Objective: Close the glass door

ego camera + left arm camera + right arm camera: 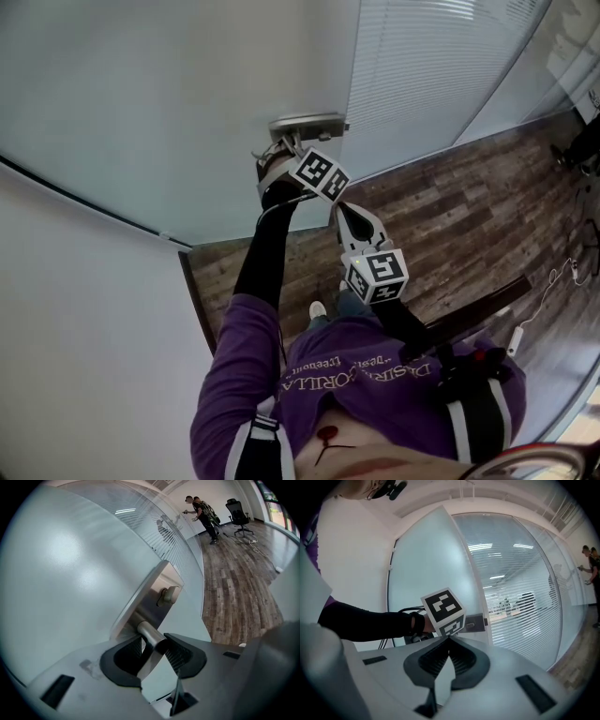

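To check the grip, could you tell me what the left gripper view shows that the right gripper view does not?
Only the left gripper view: the left gripper with its jaws clamped on the door handle, the thumb turn, an office chair.
Only the right gripper view: the right gripper shut and empty, the left gripper's marker cube, the person's black sleeve.
Both: the frosted glass door and its metal lock plate.

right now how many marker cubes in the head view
2: one cube on the left claw at the door handle, one cube on the right claw. None seems hidden.
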`<action>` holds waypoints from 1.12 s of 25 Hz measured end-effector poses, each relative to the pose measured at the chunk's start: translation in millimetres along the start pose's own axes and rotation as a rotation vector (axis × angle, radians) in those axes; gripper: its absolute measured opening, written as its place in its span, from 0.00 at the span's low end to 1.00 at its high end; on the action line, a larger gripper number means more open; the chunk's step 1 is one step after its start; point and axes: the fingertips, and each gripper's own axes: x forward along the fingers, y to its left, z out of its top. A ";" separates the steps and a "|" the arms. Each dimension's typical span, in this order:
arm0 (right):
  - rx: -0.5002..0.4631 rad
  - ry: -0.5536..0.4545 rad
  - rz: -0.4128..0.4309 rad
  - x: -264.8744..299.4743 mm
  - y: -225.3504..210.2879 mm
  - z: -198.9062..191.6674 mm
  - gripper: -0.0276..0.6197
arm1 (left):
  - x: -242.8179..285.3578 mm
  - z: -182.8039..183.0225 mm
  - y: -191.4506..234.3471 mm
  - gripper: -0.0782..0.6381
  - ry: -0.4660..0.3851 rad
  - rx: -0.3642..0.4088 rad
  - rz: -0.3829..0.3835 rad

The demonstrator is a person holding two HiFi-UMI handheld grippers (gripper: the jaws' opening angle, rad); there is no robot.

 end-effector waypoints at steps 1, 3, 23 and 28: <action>-0.004 0.003 0.011 3.7 -2.8 3.5 0.04 | 2.1 1.7 1.0 0.31 0.005 -0.003 -0.001; -0.014 0.005 0.031 7.0 -5.2 7.0 0.04 | 2.7 2.8 2.5 0.31 0.007 -0.008 0.004; -0.056 0.023 0.145 42.8 -26.4 14.2 0.04 | 32.0 8.9 26.2 0.31 0.045 -0.052 0.056; -0.056 0.029 0.161 51.8 -31.4 10.5 0.04 | 39.1 8.5 29.5 0.31 0.051 -0.060 0.062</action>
